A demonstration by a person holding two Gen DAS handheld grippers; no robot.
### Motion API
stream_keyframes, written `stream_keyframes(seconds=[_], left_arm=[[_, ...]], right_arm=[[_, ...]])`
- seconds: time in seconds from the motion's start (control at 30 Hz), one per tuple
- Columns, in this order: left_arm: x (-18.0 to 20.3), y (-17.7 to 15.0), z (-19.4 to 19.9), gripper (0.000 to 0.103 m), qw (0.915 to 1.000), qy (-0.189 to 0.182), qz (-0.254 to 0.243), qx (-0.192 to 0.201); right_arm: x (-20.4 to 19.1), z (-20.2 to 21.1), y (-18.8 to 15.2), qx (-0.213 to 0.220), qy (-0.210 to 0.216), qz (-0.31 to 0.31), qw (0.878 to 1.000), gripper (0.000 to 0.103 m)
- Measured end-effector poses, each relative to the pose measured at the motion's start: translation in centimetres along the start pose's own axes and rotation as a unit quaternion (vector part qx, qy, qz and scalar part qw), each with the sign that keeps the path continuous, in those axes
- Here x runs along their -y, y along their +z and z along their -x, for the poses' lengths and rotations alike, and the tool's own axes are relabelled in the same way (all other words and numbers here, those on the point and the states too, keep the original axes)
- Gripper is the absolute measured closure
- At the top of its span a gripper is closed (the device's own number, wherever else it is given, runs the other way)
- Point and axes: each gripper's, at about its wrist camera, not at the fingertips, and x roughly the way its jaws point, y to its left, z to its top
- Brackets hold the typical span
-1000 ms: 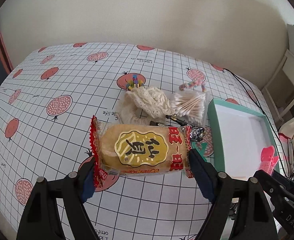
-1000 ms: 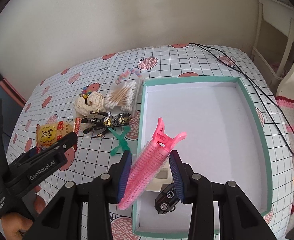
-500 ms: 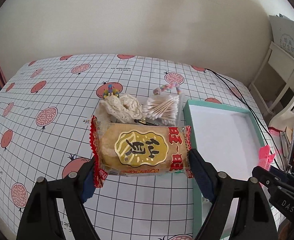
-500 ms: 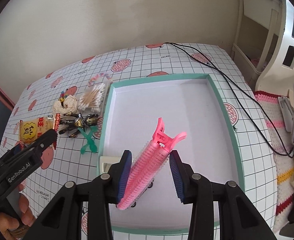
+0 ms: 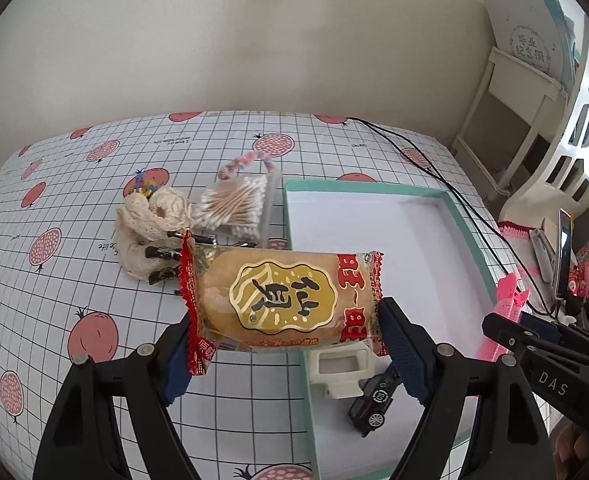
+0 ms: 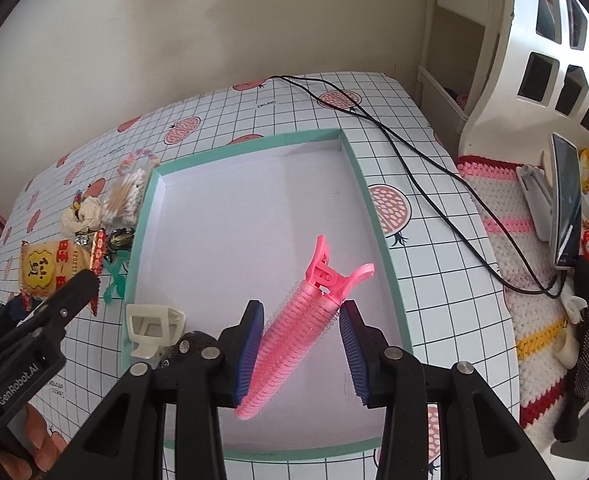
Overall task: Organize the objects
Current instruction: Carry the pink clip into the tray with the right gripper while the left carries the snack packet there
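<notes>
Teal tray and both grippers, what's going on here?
A person with a handheld gripper in each hand is sorting clutter into the teal tray. The left gripper holds a snack packet by its ends above the tray's near-left edge. The right gripper holds a pink hair clip over the tray interior. A toy car and a white clip already lie inside; cotton swabs remain on the table.
</notes>
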Motion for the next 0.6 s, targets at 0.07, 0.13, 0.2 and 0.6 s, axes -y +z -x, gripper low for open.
stream_keyframes(seconds=[0.07, 0.13, 0.2, 0.6], left_arm=[[0.9, -0.2, -0.2, 0.019, 0.9999, -0.008, -0.01, -0.003], [1.7, -0.4, -0.3, 0.019, 0.9997, -0.016, -0.016, -0.006], [2.4, -0.6, -0.4, 0.019, 0.9995, -0.023, -0.02, -0.01], [5.6, -1.4, -1.5, 0.019, 0.996, -0.066, -0.041, -0.045]], right_arm=[[0.3, -0.1, -0.1, -0.003, -0.007, 0.0, 1.0, 0.061], [0.7, -0.2, -0.2, -0.006, -0.013, 0.002, 1.0, 0.061], [1.0, -0.3, -0.3, -0.01, -0.02, 0.001, 1.0, 0.061], [3.0, -0.7, -0.7, -0.027, -0.041, -0.018, 0.999, 0.061]])
